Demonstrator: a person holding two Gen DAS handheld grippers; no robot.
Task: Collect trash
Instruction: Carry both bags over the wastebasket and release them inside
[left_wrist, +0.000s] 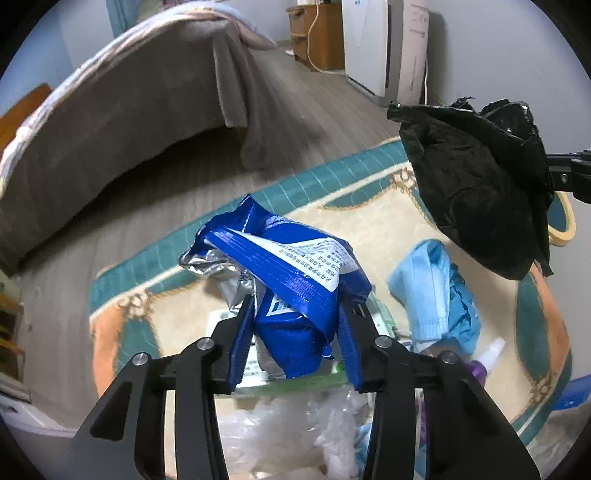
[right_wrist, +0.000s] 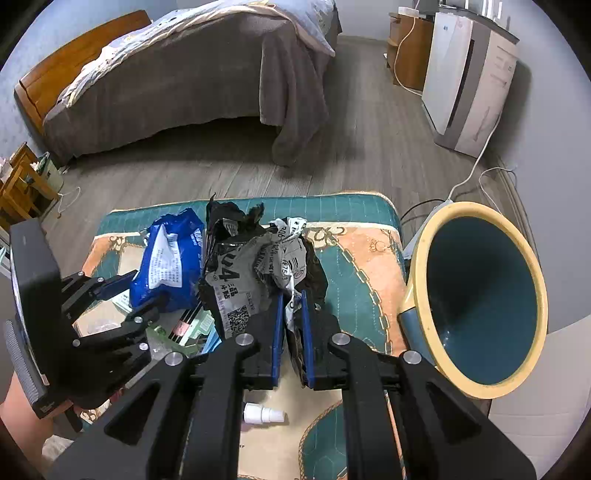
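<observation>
Left hand-held gripper (left_wrist: 295, 321) clamps crinkled blue foil wrapper (left_wrist: 291, 280); right hand-held gripper (right_wrist: 291, 332) pinches crumpled black plastic bag (right_wrist: 258, 266).
Both judged light, soft, slippery; grip at bunched folds.

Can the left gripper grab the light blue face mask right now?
Probably not yet: the left gripper is shut on the blue wrapper, so its jaws are full. The face mask lies uncovered on the rug beside it, with nothing blocking the way.

Readable print on the trash

The crumpled grey-and-black wrapper (right_wrist: 255, 273) carries a large "U4", a QR code and the digits "9715". The blue packet (right_wrist: 166, 258) has a white label with small Chinese characters, too fine to read.
</observation>
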